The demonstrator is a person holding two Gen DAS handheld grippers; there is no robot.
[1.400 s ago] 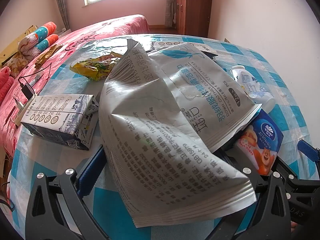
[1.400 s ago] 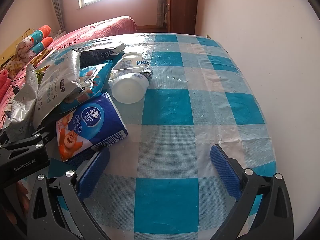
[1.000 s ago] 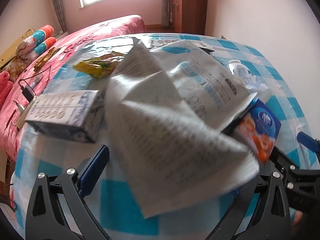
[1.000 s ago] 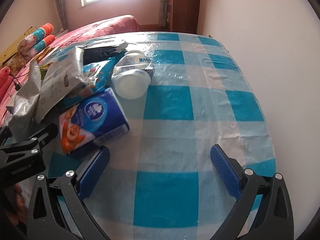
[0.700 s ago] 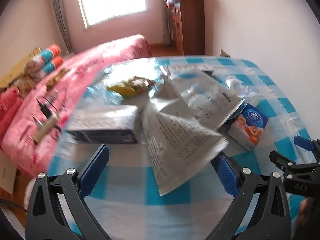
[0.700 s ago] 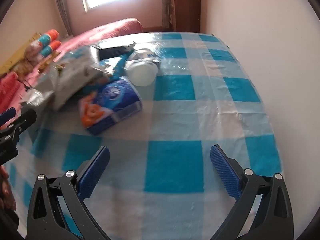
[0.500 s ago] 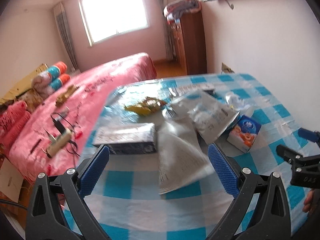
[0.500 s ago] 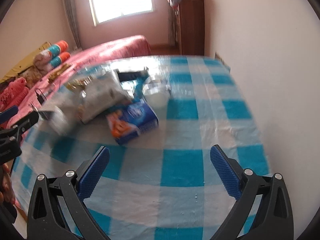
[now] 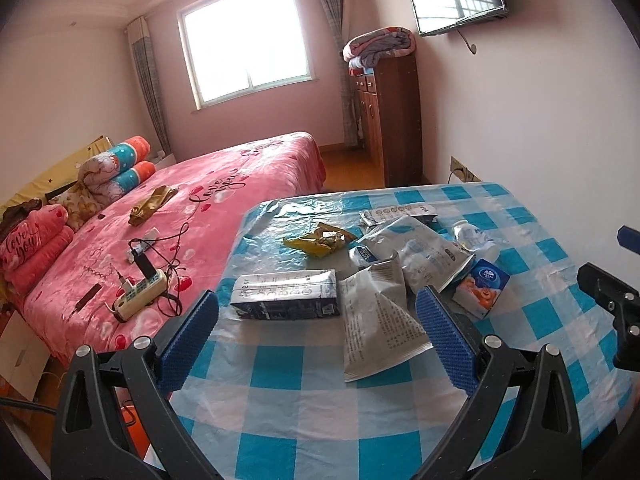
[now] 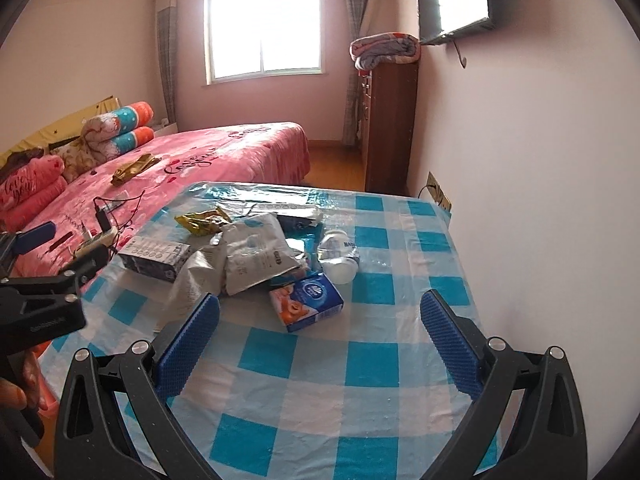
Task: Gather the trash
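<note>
The counter [image 9: 400, 432] carries the trash in one heap toward its far edge: silver bags [image 9: 380, 320], milk carton [image 9: 286, 294], tissue pack [image 9: 482, 288]. Both grippers, left [image 9: 316, 336] and right [image 10: 318, 340], hover above the near edge, jaws spread and empty, probably to choose the first piece.

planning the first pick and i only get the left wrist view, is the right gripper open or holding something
Observer: In the right wrist view the right gripper is open and holds nothing.
Operator: what is in front of it
Observer: The tissue pack lies flat on the checked tablecloth just ahead of the pads, ungripped.
Operator: the white bottle is half hidden for me, how does it lie
Observer: The white bottle lies on its side beyond the tissue pack, its wide round end toward the right camera, to the right of the silver pouch.
</note>
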